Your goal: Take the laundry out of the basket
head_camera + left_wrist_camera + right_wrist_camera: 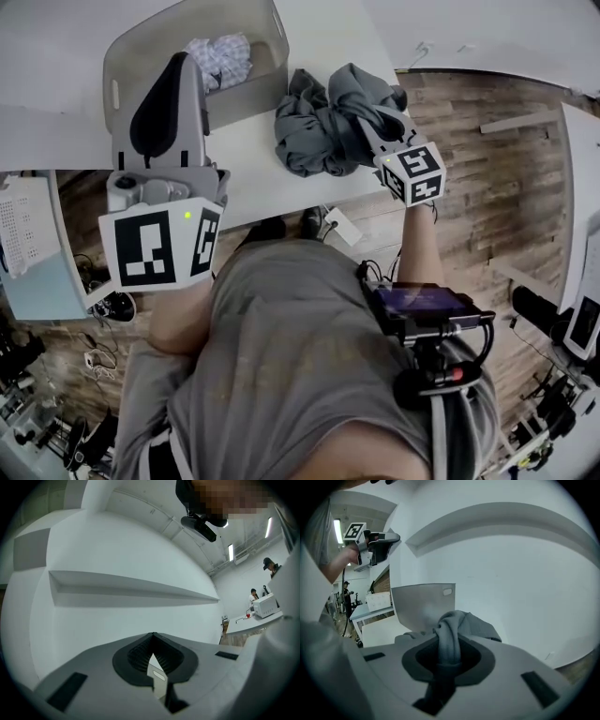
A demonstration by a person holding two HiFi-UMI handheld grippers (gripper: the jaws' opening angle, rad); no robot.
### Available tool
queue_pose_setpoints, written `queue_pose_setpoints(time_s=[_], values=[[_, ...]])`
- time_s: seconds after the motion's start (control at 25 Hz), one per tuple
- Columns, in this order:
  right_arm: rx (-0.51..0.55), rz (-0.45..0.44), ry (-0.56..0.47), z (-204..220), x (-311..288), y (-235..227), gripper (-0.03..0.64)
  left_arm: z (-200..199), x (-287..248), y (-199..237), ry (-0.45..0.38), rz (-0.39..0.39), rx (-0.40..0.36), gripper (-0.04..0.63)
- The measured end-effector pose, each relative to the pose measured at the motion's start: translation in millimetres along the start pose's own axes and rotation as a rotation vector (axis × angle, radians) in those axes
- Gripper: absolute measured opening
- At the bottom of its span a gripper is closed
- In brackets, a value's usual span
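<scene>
Right gripper view: hand-held gripper (449, 657) pinches grey garment (479, 628) (jaws nearly together).

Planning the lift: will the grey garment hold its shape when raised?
Probably floppy: the grey garment lies crumpled in soft folds. Unlikely to slip, since the right gripper pinches a thick bunched fold. Loose ends may trail.

On white table (258, 173), grey garment (319, 127) beside basket (127, 52) (pale checked cloth (220, 58) inside), right gripper (373, 127) in its folds.
</scene>
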State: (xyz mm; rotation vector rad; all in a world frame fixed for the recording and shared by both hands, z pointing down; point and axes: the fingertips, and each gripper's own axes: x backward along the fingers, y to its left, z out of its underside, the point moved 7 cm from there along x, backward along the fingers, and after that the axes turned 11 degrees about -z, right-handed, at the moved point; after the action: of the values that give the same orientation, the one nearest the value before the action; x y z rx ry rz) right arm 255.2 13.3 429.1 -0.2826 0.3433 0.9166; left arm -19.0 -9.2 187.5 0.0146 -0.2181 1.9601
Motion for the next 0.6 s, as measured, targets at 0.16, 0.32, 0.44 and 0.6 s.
queue_pose_setpoints(time_s=[0.16,0.32,0.44,0.6], values=[[-0.019,0.025,0.021,5,-5,-9,0.067,0,4,-1,-0.002,0.005,-0.001,0.008],[-0.049,0.053,0.058,2,-7,-13,0.107,1,7,1,0.003,0.003,0.014,0.008],[-0.081,0.08,0.098,-4,-5,-13,0.179,2,8,7,0.003,-0.012,0.024,0.008],[-0.069,0.12,0.139,-19,4,-7,0.25,0,9,15,-0.015,-0.026,0.038,0.008]])
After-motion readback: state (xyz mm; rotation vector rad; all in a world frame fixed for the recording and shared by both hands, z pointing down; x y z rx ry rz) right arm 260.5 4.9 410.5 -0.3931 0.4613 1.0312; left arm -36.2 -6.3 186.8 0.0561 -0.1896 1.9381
